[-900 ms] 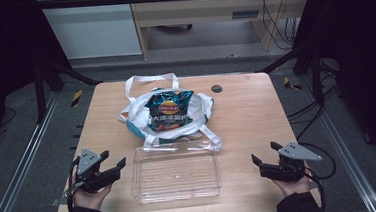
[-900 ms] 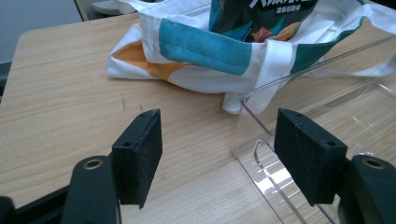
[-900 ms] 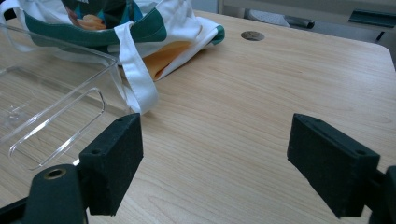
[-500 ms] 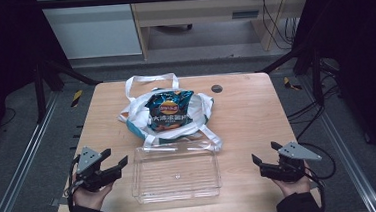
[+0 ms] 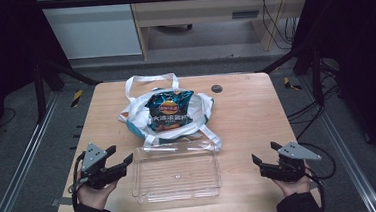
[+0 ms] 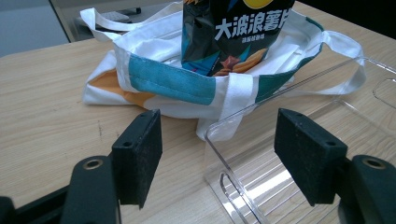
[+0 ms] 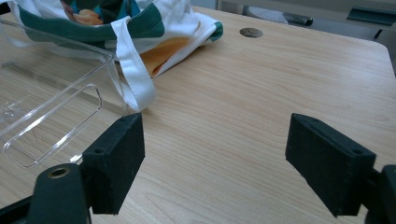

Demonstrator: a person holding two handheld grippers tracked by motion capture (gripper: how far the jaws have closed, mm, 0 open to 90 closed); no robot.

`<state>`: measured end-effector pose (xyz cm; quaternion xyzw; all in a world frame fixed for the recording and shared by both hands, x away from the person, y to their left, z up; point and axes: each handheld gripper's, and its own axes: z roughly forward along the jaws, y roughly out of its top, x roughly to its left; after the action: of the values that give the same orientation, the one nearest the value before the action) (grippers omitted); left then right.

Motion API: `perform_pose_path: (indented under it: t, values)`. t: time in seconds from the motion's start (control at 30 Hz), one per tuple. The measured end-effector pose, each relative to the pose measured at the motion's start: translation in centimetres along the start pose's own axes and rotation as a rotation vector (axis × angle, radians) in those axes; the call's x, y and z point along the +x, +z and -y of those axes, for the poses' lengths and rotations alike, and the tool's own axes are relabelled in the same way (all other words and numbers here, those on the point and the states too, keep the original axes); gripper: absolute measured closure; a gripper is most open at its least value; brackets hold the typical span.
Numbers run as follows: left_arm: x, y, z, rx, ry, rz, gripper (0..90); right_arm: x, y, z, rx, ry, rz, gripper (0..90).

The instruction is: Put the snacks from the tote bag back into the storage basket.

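Both tools are idle at the near edge of the table (image 5: 256, 106). My left gripper (image 5: 121, 158) has its jaws spread wide and holds nothing; it sits just beside the left end of the clear tray (image 5: 176, 173). My right gripper (image 5: 263, 162) is also spread and empty, well apart from the tray's right end.

The chip bag (image 5: 170, 111) stands in the open mouth of the cloth bag (image 5: 137, 120), which lies just behind the tray. One white strap (image 5: 213, 137) rests against the tray's far rim.

I judge the step in hand to be the approach to the chip bag, for transfer into the tray. Recommended procedure:

1. Advance the left gripper over the tray's far left corner, keeping the jaws spread.
2. Pinch the chip bag at its crimped top edge, not its inflated middle, to avoid crushing the contents.
3. Use the right gripper to pin the cloth bag's rim against the table, so it does not lift along with the chip bag.
4. Keep clear of the strap; snagging it could drag the tray.
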<state>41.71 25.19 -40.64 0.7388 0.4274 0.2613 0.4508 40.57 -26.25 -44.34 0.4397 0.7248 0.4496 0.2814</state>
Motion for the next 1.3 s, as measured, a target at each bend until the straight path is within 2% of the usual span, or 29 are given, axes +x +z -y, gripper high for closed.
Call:
perform_pose_path:
  t: [0.37, 0.47, 0.67, 0.9, 1.3]
  values:
    - [-0.3, 0.0, -1.1, -0.020, -0.017, 0.026, 31.4, 0.0, 0.0, 0.0, 0.005, -0.002, 0.003, 20.3]
    - [-0.5, 0.0, -1.7, -0.025, -0.010, 0.029, 31.1, 0.0, 0.0, 0.0, 0.007, -0.004, 0.005, 20.3]
    - [-1.2, 0.3, -2.7, -0.028, 0.036, 0.020, 30.8, 0.0, 0.0, 0.0, 0.008, -0.005, 0.008, 20.3]
    - [-1.7, 0.8, -3.5, -0.032, 0.055, 0.017, 31.0, 0.0, 0.0, 0.0, 0.012, -0.009, 0.011, 20.5]
    - [-1.8, 1.5, -4.8, -0.061, 0.029, 0.018, 31.2, 0.0, 0.0, 0.0, 0.013, -0.009, 0.011, 20.9]
